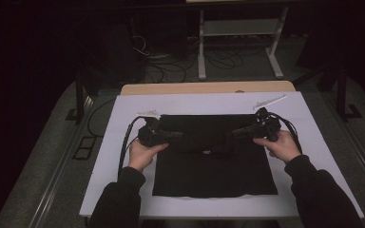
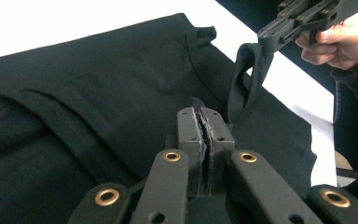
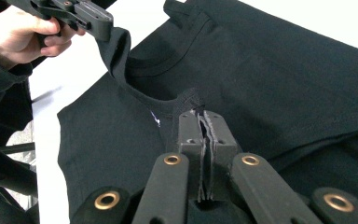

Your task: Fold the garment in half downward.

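A black T-shirt [image 1: 214, 173] lies flat on the white table top [image 1: 119, 161], its upper part folded over toward me. My left gripper [image 1: 178, 136] is shut on a pinch of the shirt's fabric [image 2: 200, 103], lifted slightly off the rest. My right gripper [image 1: 235, 133] is shut on another pinch of the same fabric by the neckline [image 3: 191, 98]. In the left gripper view, the right gripper [image 2: 279, 35] holds a hanging fold of cloth at the upper right. The right gripper view has the left gripper [image 3: 98, 23] at the upper left, also pinching cloth. The two grippers point toward each other.
A bare wooden edge [image 1: 204, 88] runs behind the white top. Two small white scraps [image 1: 268, 101] [image 1: 148, 113] lie near the shirt's far corners. Beyond the table stand a white frame [image 1: 237, 28] and floor cables [image 1: 171, 66]. Bare white margin surrounds the shirt.
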`<state>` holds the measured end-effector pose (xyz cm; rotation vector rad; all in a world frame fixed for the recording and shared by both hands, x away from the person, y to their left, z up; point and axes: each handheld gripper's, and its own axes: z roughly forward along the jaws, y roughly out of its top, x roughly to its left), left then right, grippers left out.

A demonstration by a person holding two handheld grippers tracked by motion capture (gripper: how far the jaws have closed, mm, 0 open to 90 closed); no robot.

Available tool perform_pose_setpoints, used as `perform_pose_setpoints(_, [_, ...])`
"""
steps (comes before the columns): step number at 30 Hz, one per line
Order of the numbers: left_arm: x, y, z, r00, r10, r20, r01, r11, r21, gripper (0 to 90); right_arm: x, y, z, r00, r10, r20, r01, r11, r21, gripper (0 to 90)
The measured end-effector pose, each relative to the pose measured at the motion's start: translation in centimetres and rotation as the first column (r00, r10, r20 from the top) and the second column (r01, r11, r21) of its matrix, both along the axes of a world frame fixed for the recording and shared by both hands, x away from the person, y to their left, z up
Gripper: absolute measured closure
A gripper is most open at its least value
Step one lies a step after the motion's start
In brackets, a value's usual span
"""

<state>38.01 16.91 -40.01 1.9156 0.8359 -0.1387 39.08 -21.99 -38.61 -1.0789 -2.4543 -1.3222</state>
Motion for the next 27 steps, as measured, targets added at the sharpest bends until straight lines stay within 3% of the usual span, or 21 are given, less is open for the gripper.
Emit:
perform_pose_setpoints(12, [-0.8, 0.2, -0.9, 1.0000, -0.001, -0.005, 0.001, 1.0000, -0.006, 86.3, -1.0, -0.4, -1.1, 0.9998, 0.005, -0.017, -0.005, 0.9999, 0.014, 86.1])
perform_pose_setpoints(18, [-1.4, 0.3, -1.5, 0.9998, -0.004, -0.022, 0.004, 0.9997, 0.022, 86.3, -1.7, -0.5, -1.4, 0.9996, 0.010, -0.025, -0.009, 0.9997, 0.022, 86.1])
perform_pose_setpoints(27, [-3.0, 0.5, -1.8, 0.9992, -0.028, -0.028, 0.029, 0.9994, 0.020, 86.3, -3.0, -0.5, -2.3, 0.9980, 0.034, -0.054, -0.034, 0.9994, 0.007, 86.0])
